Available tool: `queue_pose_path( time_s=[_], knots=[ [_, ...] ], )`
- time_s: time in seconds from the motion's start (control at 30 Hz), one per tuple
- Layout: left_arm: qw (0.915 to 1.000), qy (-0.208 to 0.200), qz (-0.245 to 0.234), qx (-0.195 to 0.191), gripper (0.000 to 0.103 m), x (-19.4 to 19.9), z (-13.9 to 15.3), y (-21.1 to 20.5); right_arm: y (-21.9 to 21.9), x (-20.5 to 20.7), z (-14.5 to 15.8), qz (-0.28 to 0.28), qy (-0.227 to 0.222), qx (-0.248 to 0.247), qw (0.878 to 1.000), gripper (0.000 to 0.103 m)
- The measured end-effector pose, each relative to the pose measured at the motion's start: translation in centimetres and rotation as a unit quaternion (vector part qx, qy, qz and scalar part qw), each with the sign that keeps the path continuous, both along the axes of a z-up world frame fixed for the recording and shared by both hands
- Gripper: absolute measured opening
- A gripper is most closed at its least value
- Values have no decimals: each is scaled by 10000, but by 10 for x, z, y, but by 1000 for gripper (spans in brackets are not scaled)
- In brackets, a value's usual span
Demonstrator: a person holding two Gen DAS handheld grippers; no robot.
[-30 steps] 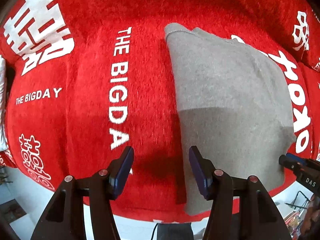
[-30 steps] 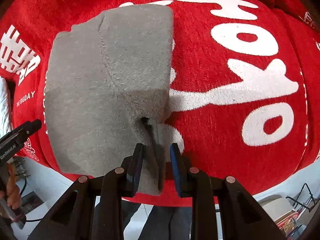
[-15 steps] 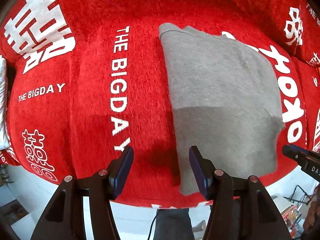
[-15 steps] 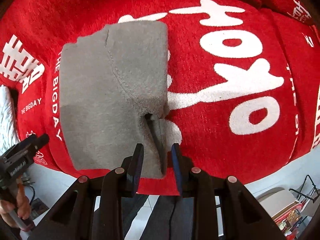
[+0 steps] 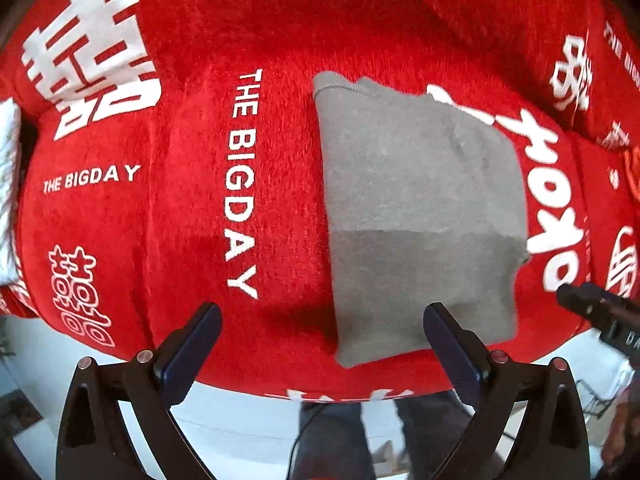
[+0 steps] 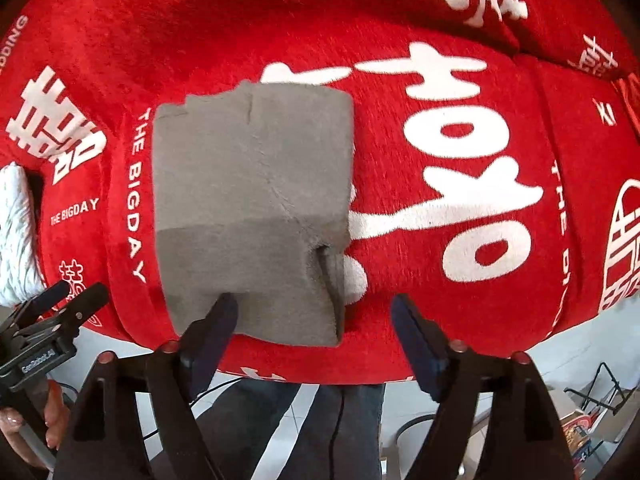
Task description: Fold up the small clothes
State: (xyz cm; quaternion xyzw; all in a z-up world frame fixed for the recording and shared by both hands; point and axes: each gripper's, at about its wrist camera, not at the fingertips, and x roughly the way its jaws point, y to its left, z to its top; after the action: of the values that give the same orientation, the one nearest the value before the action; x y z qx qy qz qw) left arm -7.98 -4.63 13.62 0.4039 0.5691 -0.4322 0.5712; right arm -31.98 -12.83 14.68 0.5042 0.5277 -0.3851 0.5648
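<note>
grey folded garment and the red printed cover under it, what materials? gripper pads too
Grey folded garment: looks like soft fleece or brushed knit, matte, with fuzzy nap and a stitched hem.
Red printed cover: plush, short-pile fabric, probably a fleece blanket; the fibres show streaks, and the white lettering seems woven or printed in.
Left gripper pads: dark blue, matte, likely rubber or foam on black plastic fingers; cannot tell which.

A red plush blanket with white lettering lies beside a white textured cloth.
</note>
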Motion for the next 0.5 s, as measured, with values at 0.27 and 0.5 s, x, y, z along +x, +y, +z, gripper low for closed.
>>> queue_pose_path(
  time_s=[0.27,0.5],
  knots=[
    [9987,-483,-185,-33,101,-4,29,-2,0,9,33,172,299,-417,9985,88],
    [9974,-622,-275,-220,101,-14,52,-4,-1,1,53,-79,379,-836,9957,88]
  ],
)
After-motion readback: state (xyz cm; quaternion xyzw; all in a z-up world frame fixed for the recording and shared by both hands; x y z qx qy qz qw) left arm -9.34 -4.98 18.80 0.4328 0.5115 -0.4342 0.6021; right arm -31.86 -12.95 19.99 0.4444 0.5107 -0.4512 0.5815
